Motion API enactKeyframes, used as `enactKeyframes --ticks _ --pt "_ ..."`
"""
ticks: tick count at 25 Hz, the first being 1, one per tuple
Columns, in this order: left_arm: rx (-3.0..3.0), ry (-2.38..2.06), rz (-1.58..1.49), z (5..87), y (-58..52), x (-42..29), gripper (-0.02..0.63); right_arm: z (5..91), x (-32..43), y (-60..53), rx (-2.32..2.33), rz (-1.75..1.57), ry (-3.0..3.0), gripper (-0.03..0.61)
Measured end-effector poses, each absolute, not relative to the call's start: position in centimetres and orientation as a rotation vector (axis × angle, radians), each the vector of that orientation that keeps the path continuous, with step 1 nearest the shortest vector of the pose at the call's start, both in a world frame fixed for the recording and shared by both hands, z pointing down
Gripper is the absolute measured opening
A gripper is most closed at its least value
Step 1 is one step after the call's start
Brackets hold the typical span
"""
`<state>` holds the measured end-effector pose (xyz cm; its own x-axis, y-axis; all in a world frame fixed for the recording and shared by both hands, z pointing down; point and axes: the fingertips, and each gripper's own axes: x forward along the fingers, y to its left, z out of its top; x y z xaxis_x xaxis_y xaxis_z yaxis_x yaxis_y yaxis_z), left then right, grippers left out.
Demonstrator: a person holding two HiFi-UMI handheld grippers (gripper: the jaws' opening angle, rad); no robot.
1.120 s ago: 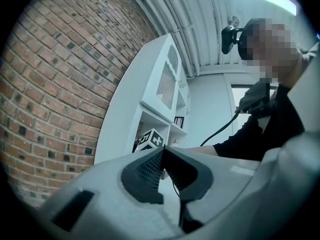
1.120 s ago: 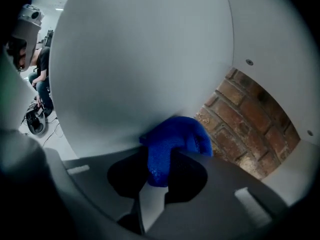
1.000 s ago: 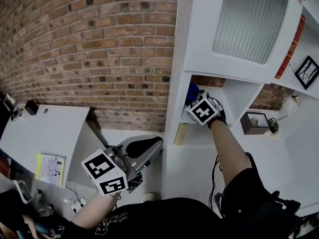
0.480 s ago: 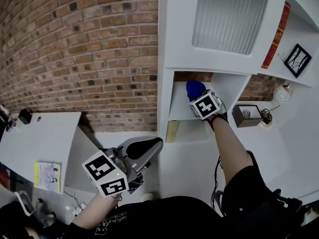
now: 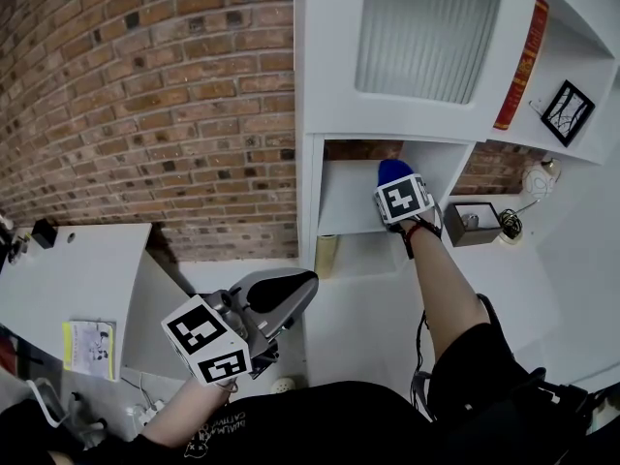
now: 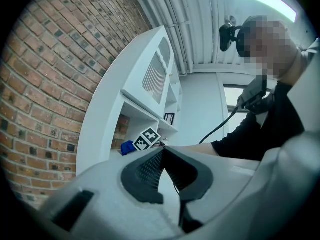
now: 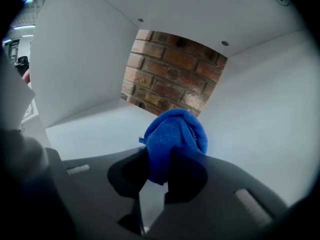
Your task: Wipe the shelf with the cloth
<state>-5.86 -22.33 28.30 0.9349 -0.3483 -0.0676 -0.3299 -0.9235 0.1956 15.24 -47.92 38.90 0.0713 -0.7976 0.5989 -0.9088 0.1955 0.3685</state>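
right tongs [image 7: 160, 160] clamp cloth [image 7: 176, 131] inside shelf [image 7: 92, 130]

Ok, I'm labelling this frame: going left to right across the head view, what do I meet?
Yellow booklet, left gripper, blue cloth, red book, framed picture.

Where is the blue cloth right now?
Head view, right of centre: the cloth is pinched in the right gripper inside the open white shelf compartment, with the brick wall behind it.
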Motion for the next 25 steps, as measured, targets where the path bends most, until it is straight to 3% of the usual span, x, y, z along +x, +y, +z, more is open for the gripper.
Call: enactKeyframes --ticks 4,8,12,25 --pt "2.912 -0.523 -0.156 28.2 -22.3 -5.9 -0.002 37.1 12.2 -48.1 1.591 0.177 -1.934 0.061" --pt "2.906 -0.534 -0.168 28.3 -22.5 -5.9 -0.002 34.0 4.0 -47.3 1.282 0.064 -2.35 0.062" --pt "2.899 -0.558 -0.176 28.4 -22.7 -6.3 -0.002 34.9 -0.3 -46.1 1.054 -0.091 -2.345 0.063" --pt "2.883 -0.586 -0.177 28.9 -22.7 -7.3 -0.002 39.5 0.9 -46.1 1.091 -0.034 -2.14 0.063"
